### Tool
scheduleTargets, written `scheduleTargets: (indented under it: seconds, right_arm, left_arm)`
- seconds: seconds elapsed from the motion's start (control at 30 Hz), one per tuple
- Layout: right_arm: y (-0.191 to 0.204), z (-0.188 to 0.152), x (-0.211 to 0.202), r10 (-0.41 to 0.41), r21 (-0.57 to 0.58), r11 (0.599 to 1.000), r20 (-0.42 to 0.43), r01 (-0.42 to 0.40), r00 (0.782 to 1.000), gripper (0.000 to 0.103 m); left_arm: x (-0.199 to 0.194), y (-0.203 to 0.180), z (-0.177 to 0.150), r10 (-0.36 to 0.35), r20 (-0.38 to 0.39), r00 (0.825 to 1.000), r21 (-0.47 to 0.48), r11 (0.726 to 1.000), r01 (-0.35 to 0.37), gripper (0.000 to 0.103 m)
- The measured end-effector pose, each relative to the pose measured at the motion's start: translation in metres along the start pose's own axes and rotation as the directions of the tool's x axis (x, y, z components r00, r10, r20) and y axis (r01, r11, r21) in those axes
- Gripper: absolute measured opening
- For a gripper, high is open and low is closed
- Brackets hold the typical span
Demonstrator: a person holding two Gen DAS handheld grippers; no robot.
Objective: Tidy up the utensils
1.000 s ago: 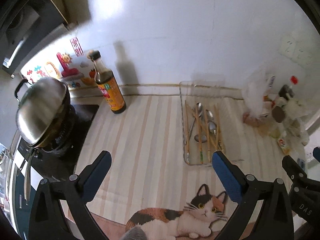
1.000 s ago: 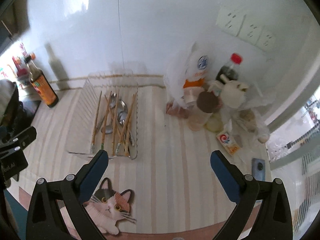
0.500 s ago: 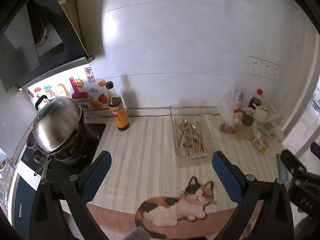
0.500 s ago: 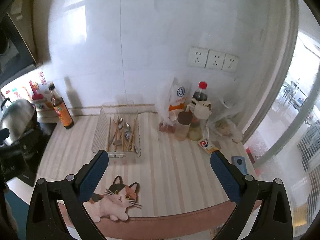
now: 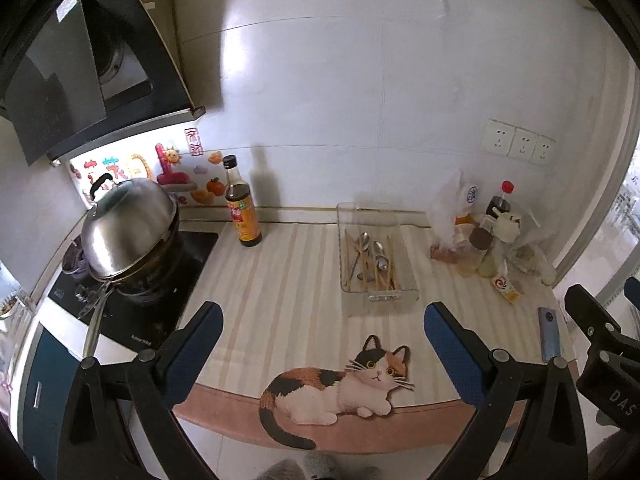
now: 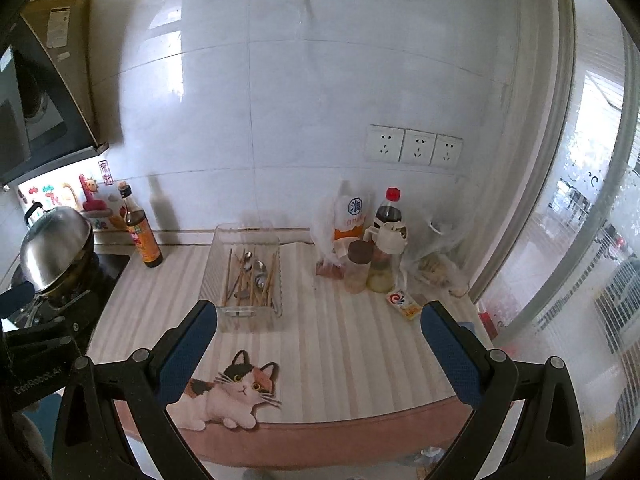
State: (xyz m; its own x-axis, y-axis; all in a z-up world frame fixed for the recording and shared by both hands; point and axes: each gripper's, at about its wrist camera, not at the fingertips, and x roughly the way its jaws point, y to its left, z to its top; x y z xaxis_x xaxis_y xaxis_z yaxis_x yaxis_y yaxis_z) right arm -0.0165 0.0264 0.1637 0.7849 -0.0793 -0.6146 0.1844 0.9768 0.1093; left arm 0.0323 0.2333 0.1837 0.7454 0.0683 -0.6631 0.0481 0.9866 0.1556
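Note:
A clear plastic tray (image 5: 408, 280) stands on the striped counter mat and holds several wooden chopsticks (image 5: 349, 256) and metal spoons (image 5: 379, 250). It also shows in the right wrist view (image 6: 276, 308), with chopsticks (image 6: 229, 276) and spoons (image 6: 260, 270) inside. My left gripper (image 5: 323, 328) is open and empty, well back from the counter's front edge. My right gripper (image 6: 318, 328) is open and empty, also held back from the counter.
A soy sauce bottle (image 5: 241, 210) stands near the wall, a lidded wok (image 5: 128, 232) on the stove at left. Bottles, jars and bags (image 6: 372, 256) crowd the right back corner. A phone (image 5: 549, 334) lies at the right edge. A cat picture (image 5: 340, 388) marks the mat's front.
Both grippers have pulled back and up from the tray, so the whole counter and its front edge now show. Both stay open and empty.

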Motion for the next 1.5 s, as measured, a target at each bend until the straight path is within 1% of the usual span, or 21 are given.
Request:
scheduleTargets:
  seconds: [0.17, 0.23, 0.47, 0.8, 1.5]
  right_arm:
    - [-0.004, -0.003, 0.007, 0.001, -0.003, 1.000, -0.022, -0.001, 1.000, 0.103]
    - [-0.005, -0.004, 0.010, 0.004, -0.004, 1.000, -0.027, -0.004, 1.000, 0.103]
    - [-0.008, -0.003, 0.015, 0.008, -0.004, 1.000, -0.032, -0.008, 0.999, 0.103]
    - [-0.008, -0.002, 0.026, 0.021, -0.032, 0.999, -0.049, -0.022, 0.999, 0.103]
    - [-0.004, -0.005, 0.031, 0.031, -0.032, 0.999, -0.063, -0.033, 0.998, 0.103]
  left_arm:
    - [-0.003, -0.003, -0.004, 0.024, -0.007, 1.000, -0.019, 1.000, -0.024, 0.103]
    - [-0.002, -0.003, -0.005, 0.040, -0.008, 0.999, -0.016, 0.999, -0.040, 0.103]
    - [0.000, -0.004, -0.004, 0.059, -0.012, 0.998, -0.011, 0.998, -0.059, 0.103]
    - [0.006, -0.005, -0.004, 0.070, -0.017, 0.997, -0.004, 0.998, -0.070, 0.103]
    - [0.009, -0.007, -0.006, 0.070, -0.023, 0.997, 0.001, 0.998, -0.070, 0.103]
